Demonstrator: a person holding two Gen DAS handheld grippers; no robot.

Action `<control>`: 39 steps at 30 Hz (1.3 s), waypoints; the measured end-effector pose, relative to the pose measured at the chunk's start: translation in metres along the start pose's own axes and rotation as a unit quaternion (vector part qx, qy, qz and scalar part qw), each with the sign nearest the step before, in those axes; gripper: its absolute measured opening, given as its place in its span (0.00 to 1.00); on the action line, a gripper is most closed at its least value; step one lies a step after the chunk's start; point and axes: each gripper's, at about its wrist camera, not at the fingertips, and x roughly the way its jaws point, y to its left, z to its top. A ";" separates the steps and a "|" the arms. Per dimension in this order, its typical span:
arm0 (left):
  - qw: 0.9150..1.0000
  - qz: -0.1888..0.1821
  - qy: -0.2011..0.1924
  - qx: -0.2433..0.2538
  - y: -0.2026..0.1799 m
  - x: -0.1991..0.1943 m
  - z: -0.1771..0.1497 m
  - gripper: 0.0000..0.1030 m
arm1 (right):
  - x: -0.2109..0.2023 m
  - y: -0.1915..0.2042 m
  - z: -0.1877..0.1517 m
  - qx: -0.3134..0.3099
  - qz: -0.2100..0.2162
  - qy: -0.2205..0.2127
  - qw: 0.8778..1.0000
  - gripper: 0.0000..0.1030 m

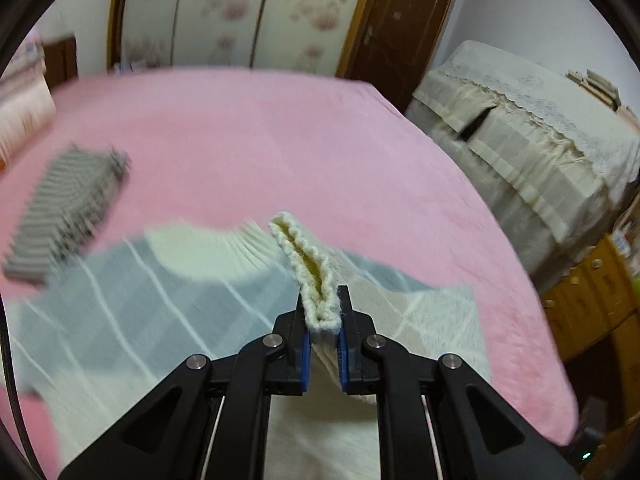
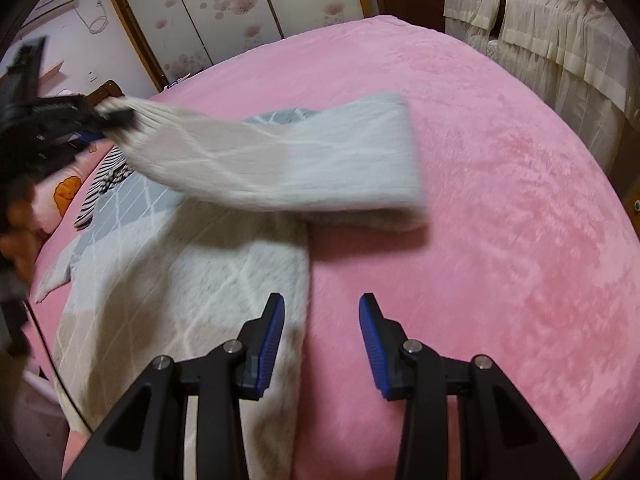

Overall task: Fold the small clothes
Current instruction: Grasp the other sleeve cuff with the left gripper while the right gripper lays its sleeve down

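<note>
Covering nearly the whole field in both views, a pink bed cover [image 2: 500,168] carries the work. On it lies a cream and grey sweater [image 2: 180,280] with a thin white lattice pattern, its body spread flat toward the left of the right wrist view. One sleeve [image 2: 280,160] is raised off the body and stretches across it, the far end sagging onto the pink surface; motion blur softens its edges.

A striped garment [image 1: 64,216], grey and white, lies apart on the cover, beyond the sweater's left side in the left wrist view.

The left gripper [image 1: 323,312] is clamped tight on the ribbed cream cuff [image 1: 304,256] of the raised sleeve; the knit stands up between the pads, which press it from both sides. In the right wrist view this gripper [image 2: 116,114] appears at upper left, held above the bed.

The right gripper [image 2: 322,310] stands partly open with nothing between its blue pads [image 2: 272,336]. It hangs over the sweater's right edge, left finger above the knit, right finger above bare pink cover, clear of the sleeve.
</note>
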 end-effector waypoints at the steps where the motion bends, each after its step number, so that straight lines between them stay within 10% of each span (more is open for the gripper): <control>1: 1.000 0.013 -0.010 0.004 0.008 -0.004 0.005 0.08 | 0.002 0.000 0.004 -0.002 -0.005 -0.003 1.000 0.38; 13: 0.991 0.126 -0.023 -0.029 0.095 0.032 0.012 0.08 | 0.042 -0.003 0.033 0.017 -0.009 0.008 1.000 0.38; 27: 0.987 0.141 -0.028 -0.070 0.135 0.034 -0.007 0.08 | 0.068 0.013 0.053 0.010 0.000 0.008 1.000 0.37; 30: 0.986 0.145 -0.032 -0.073 0.141 0.031 -0.007 0.08 | 0.073 0.017 0.055 0.002 -0.005 0.007 1.000 0.17; 39: 0.981 0.150 0.025 -0.123 0.183 0.067 -0.045 0.09 | 0.073 0.019 0.050 0.014 -0.028 -0.002 0.999 0.13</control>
